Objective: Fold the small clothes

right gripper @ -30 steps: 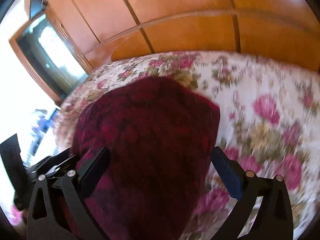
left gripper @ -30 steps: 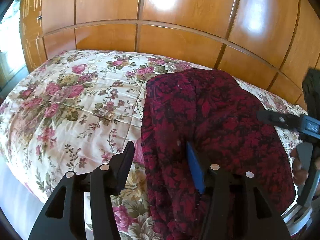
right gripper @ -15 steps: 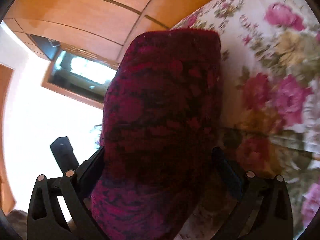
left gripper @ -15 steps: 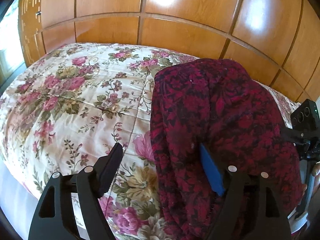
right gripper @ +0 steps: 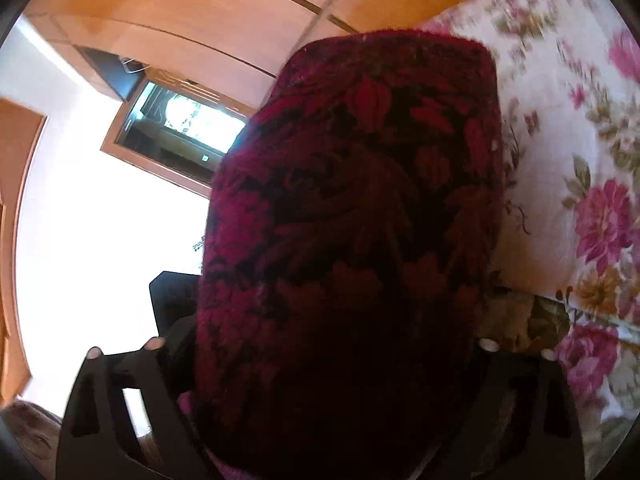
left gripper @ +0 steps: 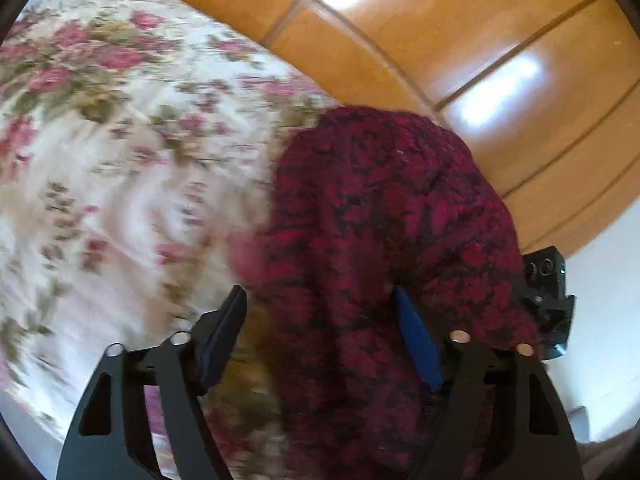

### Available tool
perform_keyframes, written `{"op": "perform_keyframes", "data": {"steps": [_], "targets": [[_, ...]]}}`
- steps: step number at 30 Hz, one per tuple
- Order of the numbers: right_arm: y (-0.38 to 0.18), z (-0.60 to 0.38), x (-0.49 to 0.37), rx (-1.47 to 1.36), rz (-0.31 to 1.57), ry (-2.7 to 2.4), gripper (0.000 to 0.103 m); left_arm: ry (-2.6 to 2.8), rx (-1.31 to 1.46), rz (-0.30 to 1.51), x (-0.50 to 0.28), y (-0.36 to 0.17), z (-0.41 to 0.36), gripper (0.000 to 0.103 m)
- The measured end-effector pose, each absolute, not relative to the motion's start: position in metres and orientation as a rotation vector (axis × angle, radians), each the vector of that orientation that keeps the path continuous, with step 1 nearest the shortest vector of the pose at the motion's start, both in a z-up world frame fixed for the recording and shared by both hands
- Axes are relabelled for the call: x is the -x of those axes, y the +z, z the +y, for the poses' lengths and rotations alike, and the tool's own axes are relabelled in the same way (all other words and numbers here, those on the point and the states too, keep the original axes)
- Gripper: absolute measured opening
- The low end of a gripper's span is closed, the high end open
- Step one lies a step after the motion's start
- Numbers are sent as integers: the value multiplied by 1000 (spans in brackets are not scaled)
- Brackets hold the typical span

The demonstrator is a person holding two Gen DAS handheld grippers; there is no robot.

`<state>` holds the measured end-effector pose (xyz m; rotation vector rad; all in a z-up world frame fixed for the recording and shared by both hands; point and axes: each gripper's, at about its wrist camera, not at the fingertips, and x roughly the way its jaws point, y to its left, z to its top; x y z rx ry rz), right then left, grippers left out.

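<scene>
Floral bedspread (left gripper: 120, 128) bears the red garment (left gripper: 380, 220); left gripper (left gripper: 320, 332) wide; right gripper (right gripper: 332, 360) closing around it, grip unclear.

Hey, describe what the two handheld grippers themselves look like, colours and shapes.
The left gripper has black plastic fingers with triangular cut-outs, silver pins and blue pads. The right gripper has the same black frame and silver pins; its pads are hidden by cloth.

left hand-held gripper (left gripper: 320, 320) jaws just narrowed, gaping; right hand-held gripper (right gripper: 336, 344) just closing.
</scene>
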<state>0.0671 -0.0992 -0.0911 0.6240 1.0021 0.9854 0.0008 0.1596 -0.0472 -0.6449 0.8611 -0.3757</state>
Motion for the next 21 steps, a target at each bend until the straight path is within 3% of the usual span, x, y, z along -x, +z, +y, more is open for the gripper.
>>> {"op": "perform_keyframes", "data": {"steps": [6,13,17,21], "targets": [[-39,-144,-41,-594,832,924,77,-510,607,823,-24,-18,109,70],[-4,-279,-32,-656,635,666,77,-750,389,786,-107,40,-48,67],[-12,-358,-32,-706,584,500,77,-868,264,795,-147,60,-157,67],[-57,-423,-26,-790,639,319,77,-890,75,902,-167,40,-261,67]]}}
